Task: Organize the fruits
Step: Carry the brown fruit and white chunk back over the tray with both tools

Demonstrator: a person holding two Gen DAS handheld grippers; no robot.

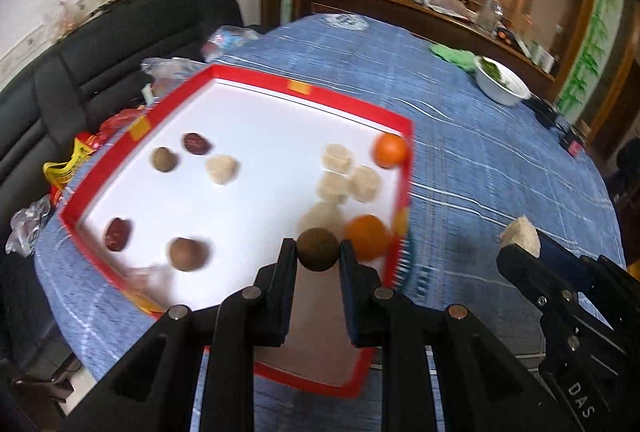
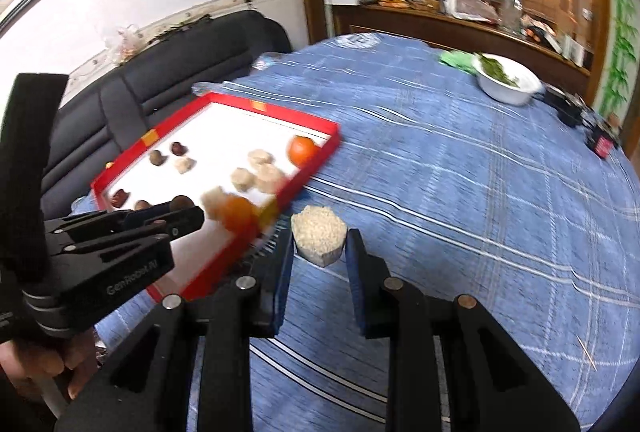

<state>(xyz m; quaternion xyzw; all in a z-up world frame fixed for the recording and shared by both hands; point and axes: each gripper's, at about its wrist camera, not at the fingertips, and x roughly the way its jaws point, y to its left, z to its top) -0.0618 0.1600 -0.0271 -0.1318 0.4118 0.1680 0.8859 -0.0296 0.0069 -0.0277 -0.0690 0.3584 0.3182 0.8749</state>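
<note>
In the left wrist view, the left claw (image 1: 318, 252) is closed on a brown round fruit (image 1: 318, 249) above the near right corner of the red tray (image 1: 248, 74). Two oranges (image 1: 390, 150) sit along the tray's right edge beside pale cakes (image 1: 352, 180), while brown and dark red fruits lie scattered at the left, so sorting looks partly done.

In the right wrist view, the right claw (image 2: 319, 244) grips a pale cake (image 2: 319, 238) over the table (image 2: 480, 192), just outside the tray's right edge.

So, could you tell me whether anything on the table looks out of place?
Mainly the toothpick lying loose on the blue tablecloth, away from the red tray that holds the sorted pieces. Nothing looks spilled or damaged.
</note>
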